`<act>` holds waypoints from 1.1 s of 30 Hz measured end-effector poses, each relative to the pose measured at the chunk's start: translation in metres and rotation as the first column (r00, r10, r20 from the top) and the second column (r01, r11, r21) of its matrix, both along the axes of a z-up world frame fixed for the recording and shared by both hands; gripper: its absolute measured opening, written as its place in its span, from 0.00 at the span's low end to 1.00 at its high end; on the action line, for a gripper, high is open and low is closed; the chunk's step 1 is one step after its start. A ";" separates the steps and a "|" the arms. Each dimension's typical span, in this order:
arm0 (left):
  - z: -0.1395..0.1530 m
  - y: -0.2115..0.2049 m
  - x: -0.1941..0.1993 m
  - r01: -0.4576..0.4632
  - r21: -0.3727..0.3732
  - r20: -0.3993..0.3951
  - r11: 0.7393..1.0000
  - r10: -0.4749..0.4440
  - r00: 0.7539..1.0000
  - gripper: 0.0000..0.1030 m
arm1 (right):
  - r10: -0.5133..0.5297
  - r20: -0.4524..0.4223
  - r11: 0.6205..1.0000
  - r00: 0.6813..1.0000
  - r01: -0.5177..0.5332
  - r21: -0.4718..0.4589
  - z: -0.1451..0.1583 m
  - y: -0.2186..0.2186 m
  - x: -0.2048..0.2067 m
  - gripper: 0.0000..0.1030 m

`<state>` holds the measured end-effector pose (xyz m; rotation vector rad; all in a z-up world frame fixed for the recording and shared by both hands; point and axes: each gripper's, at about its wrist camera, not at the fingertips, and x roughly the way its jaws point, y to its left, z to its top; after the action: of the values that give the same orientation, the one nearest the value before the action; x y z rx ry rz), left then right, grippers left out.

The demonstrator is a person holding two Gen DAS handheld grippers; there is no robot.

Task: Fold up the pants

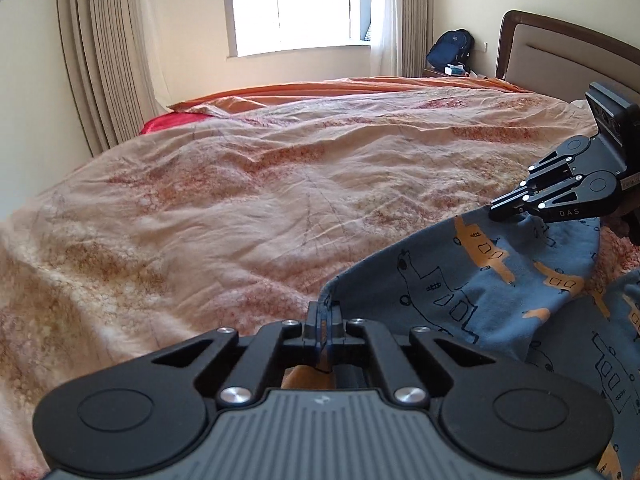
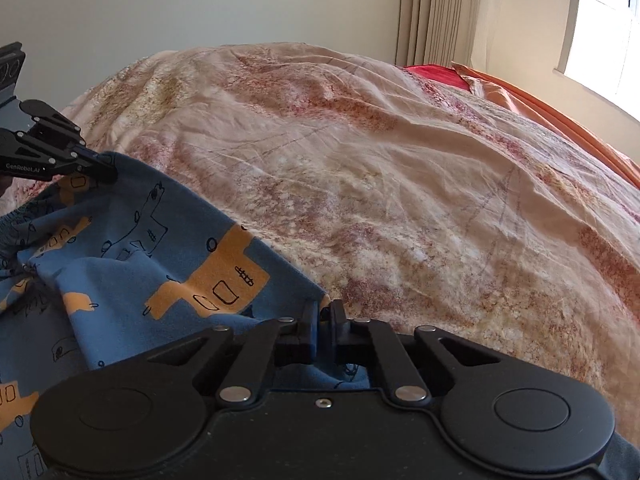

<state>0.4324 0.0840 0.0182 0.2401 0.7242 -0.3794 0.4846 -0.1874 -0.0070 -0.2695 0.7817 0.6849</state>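
Note:
The pants [image 1: 500, 300] are blue with orange and outlined truck prints and hang stretched between my two grippers above the bed. My left gripper [image 1: 323, 318] is shut on one corner of the pants edge. My right gripper [image 2: 323, 316] is shut on the other corner. In the left wrist view the right gripper [image 1: 505, 211] shows at the right, pinching the fabric. In the right wrist view the left gripper [image 2: 105, 170] shows at the left, pinching the pants [image 2: 160, 264]. The rest of the pants droops below the held edge.
A wide bed with a wrinkled peach floral cover [image 1: 240, 208] lies ahead. An orange sheet [image 1: 320, 88] and red fabric [image 1: 168, 122] lie at its far side. A headboard [image 1: 560, 48], a blue backpack [image 1: 450, 50], curtains [image 1: 100, 60] and a window [image 1: 296, 4] stand behind.

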 end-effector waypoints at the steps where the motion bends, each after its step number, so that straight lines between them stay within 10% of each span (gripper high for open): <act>1: 0.006 -0.002 -0.004 -0.002 0.027 0.031 1.000 0.001 1.000 0.01 | -0.014 0.022 1.000 1.000 0.015 -0.008 0.003 0.003 -0.002 0.01; 13: 0.009 0.023 -0.005 -0.082 0.079 0.092 0.993 0.075 0.993 0.01 | -0.103 0.353 0.992 0.930 0.124 -0.038 0.030 0.065 -0.008 0.01; 33: 0.029 -0.052 -0.227 0.132 0.231 0.347 0.964 -0.208 0.914 0.01 | -0.133 0.482 0.991 0.866 0.122 0.054 0.079 -0.006 -0.214 0.01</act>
<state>0.2059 0.0317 0.0474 0.5562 0.3686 -0.4125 0.2703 -0.1934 0.0722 -0.3497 0.3041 0.4692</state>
